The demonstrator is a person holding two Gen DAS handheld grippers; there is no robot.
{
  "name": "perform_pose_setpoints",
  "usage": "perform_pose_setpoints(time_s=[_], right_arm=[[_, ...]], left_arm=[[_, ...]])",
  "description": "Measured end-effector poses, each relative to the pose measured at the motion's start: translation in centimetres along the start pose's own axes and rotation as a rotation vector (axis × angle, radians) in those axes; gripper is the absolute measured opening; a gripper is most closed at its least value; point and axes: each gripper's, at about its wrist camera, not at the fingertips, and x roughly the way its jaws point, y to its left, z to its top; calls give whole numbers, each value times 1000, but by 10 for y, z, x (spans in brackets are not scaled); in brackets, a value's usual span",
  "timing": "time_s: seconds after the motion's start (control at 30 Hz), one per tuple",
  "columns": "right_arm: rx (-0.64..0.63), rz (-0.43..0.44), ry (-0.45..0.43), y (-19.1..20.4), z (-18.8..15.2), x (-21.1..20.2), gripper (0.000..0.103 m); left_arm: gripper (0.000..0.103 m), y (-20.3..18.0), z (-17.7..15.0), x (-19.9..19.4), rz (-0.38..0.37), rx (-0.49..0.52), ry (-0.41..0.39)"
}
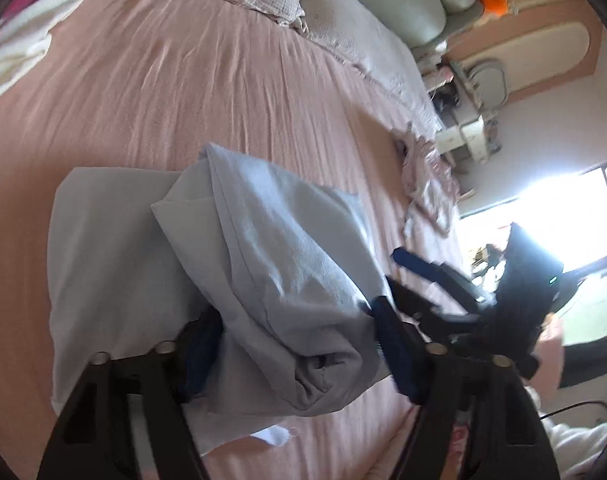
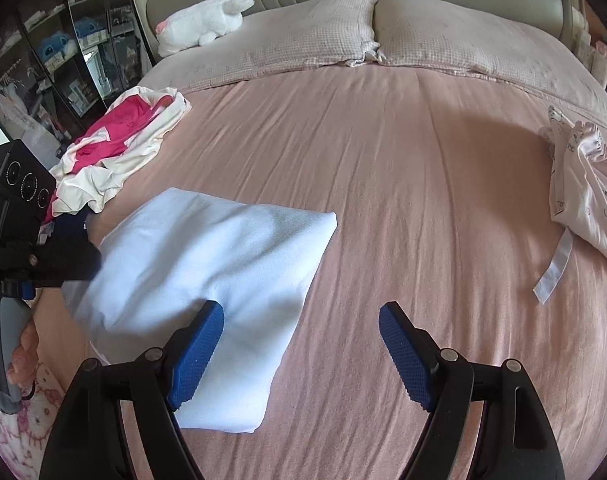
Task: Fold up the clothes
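The left tongs [image 1: 299, 344] are gripping a bunched edge of the pale blue garment [image 2: 207, 276] mid-fold on the bed [image 2: 403, 184], while the right tongs [image 2: 301, 350] are hanging apart, probably needing to pin the opposite edge next.

Right wrist view: folded garment [image 2: 207, 276] at lower left on the bed [image 2: 403, 184]; clothes heap [image 2: 115, 152] behind it at upper left; two pillows [image 2: 383, 36] across the top, plush toy [image 2: 203, 24] left of them; another garment [image 2: 587, 188] at right edge. Gripper fingers [image 2: 197, 354] at bottom, left one over the folded garment.
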Motion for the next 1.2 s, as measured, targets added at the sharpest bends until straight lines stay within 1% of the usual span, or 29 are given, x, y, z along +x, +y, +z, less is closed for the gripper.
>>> perform_pose_setpoints(time_s=[0.03, 0.07, 0.1, 0.17, 0.2, 0.3, 0.4, 0.47, 0.57, 0.67, 0.77, 0.83, 0.87, 0.9, 0.97, 1.0, 1.03, 1.07, 1.1, 1.13, 1.17, 1.2], right_arm=[[-1, 3, 3, -1, 0, 0, 80], [3, 9, 3, -1, 1, 0, 80], [7, 16, 2, -2, 3, 0, 80], [26, 33, -24, -4, 6, -6, 80], [40, 42, -49, -6, 8, -11, 80], [71, 64, -117, -12, 12, -24, 80], [83, 76, -127, -14, 15, -23, 80], [63, 92, -133, -8, 19, -19, 80], [-19, 91, -146, 9, 24, -15, 80], [-55, 123, -141, 21, 22, -14, 80], [-94, 129, -129, 31, 18, -11, 80], [-122, 117, -83, 36, 15, -3, 80], [-137, 111, -59, 38, 13, 1, 80], [-162, 102, -15, 40, 9, 8, 80], [-213, 83, 56, 44, 0, 20, 80], [-217, 86, 67, 44, -3, 23, 80], [-202, 93, 77, 41, -3, 24, 80], [-182, 102, 94, 38, -3, 24, 80], [-171, 105, 100, 35, -2, 23, 81], [-162, 108, 104, 33, -2, 22, 81], [-161, 114, 89, 31, -1, 19, 81], [-158, 115, 58, 31, 0, 13, 81]], left_arm=[[39, -6, -1, -1, 47, 27, -9], [35, -11, -1, -4, 69, 54, -20], [28, -17, 0, -10, 91, 88, -36], [24, -29, 1, -22, 145, 146, -68], [23, -31, 2, -28, 158, 149, -74], [22, -25, 1, -43, 183, 137, -59], [22, -12, -4, -54, 213, 101, -39], [22, -4, -8, -64, 237, 75, -56], [22, 2, -9, -80, 260, 55, -80], [22, -2, -5, -89, 276, 82, -84], [22, 1, 0, -84, 318, 126, -43], [22, 15, -1, -70, 348, 136, 9], [22, 25, -3, -59, 355, 142, 54], [25, 32, -4, -50, 361, 149, 80], [26, 38, -6, -39, 371, 169, 65], [28, 40, -5, -37, 374, 173, 58], [36, 40, -3, -41, 375, 167, 53], [41, 41, 0, -45, 374, 153, 50], [51, 43, 1, -53, 376, 132, 49], [57, 44, 2, -63, 393, 121, 42], [58, 43, 1, -73, 436, 126, 31], [58, 41, 0, -84, 505, 143, 19]])
